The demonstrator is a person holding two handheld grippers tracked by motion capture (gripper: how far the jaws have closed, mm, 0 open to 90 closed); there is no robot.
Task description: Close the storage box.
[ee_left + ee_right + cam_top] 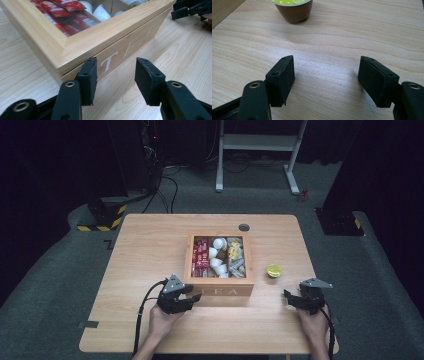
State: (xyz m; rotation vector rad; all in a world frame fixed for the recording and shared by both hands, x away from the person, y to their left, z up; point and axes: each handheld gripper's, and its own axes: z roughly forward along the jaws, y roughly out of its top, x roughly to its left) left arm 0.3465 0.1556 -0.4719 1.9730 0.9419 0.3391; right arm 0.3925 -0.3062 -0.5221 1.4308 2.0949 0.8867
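At frame centre, the pale square wooden tea box (218, 287) sits seemingly just clear of the empty, parted left gripper (196, 299), with the right gripper (286, 296) likewise released.

My left claw (116, 75) is matte black, each jaw faced with a thick, slightly ragged pad and pinned by brass-ringed screws behind it. My right claw (325, 80) matches. A grey three-cornered plate tops each, a black cable trailing behind.
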